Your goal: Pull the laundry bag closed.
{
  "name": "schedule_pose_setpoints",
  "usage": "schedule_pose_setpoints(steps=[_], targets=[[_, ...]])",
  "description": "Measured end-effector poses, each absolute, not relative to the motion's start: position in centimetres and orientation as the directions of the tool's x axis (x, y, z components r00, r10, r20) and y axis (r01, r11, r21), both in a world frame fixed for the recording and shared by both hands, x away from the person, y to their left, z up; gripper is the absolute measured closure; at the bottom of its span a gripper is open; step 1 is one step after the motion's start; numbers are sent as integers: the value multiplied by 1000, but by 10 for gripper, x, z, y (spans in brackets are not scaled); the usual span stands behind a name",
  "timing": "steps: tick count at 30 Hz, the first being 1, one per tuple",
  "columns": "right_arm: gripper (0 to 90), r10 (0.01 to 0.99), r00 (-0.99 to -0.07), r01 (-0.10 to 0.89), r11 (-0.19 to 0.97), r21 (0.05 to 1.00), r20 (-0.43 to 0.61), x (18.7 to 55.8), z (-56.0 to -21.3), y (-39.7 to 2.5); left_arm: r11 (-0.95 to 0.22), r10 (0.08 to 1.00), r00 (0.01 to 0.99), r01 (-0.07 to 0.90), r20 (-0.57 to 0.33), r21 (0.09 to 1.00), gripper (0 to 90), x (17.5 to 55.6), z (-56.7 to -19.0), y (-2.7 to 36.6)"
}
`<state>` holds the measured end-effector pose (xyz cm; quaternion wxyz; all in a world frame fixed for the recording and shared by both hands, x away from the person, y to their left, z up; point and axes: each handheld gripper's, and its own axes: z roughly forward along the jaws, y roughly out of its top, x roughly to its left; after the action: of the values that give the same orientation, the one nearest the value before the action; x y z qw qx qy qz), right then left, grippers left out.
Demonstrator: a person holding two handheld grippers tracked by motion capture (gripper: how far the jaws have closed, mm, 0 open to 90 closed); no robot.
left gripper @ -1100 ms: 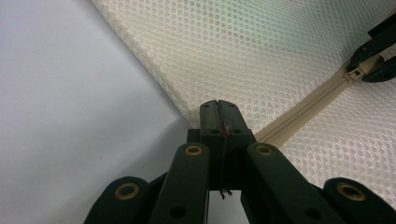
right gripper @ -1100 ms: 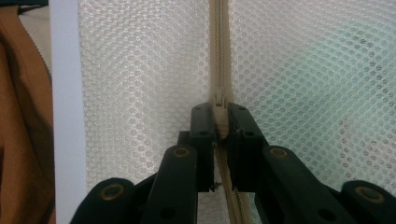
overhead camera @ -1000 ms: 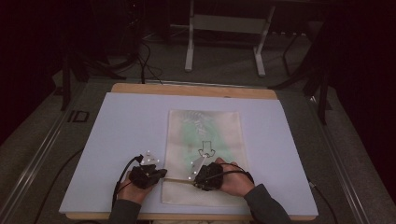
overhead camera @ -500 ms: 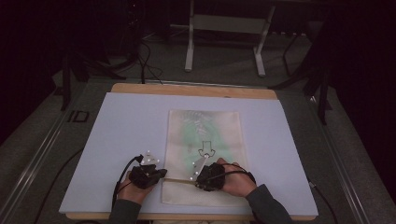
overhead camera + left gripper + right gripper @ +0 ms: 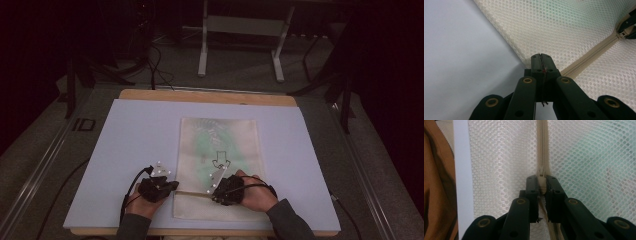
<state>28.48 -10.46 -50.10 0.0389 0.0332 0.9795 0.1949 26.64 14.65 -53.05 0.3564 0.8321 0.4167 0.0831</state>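
A cream mesh bag (image 5: pixel 220 145) with green contents lies flat on the pale board (image 5: pixel 130 135); a zipper (image 5: pixel 195 192) runs across its near end. My left gripper (image 5: pixel 172 186) is shut on the bag's left edge at the zipper's end, seen in the left gripper view as the left gripper (image 5: pixel 540 58) pinching mesh beside the zipper (image 5: pixel 594 51). My right gripper (image 5: pixel 215 194) is shut on the zipper pull (image 5: pixel 541 183), jaws on either side of it, with the zipper (image 5: pixel 542 145) running straight ahead. The right gripper (image 5: pixel 627 25) appears at the far end of the zipper line.
The board rests on a wooden table (image 5: pixel 210 96) with its edge showing at the back. Bare board lies left and right of the bag. Beyond the table stand a metal frame (image 5: pixel 240 45) and cables on a dark floor.
My right gripper has slid a little to the right along the zipper. The left gripper has kept its hold in the same place.
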Motion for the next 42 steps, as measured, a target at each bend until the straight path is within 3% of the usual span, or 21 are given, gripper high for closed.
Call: schedule_pose_setpoints(steps=[42], targets=[[822,111,-992,81,925,371,-60,284,-494,-132,-395,756,635,637,-160,662,895,266,-530,147]])
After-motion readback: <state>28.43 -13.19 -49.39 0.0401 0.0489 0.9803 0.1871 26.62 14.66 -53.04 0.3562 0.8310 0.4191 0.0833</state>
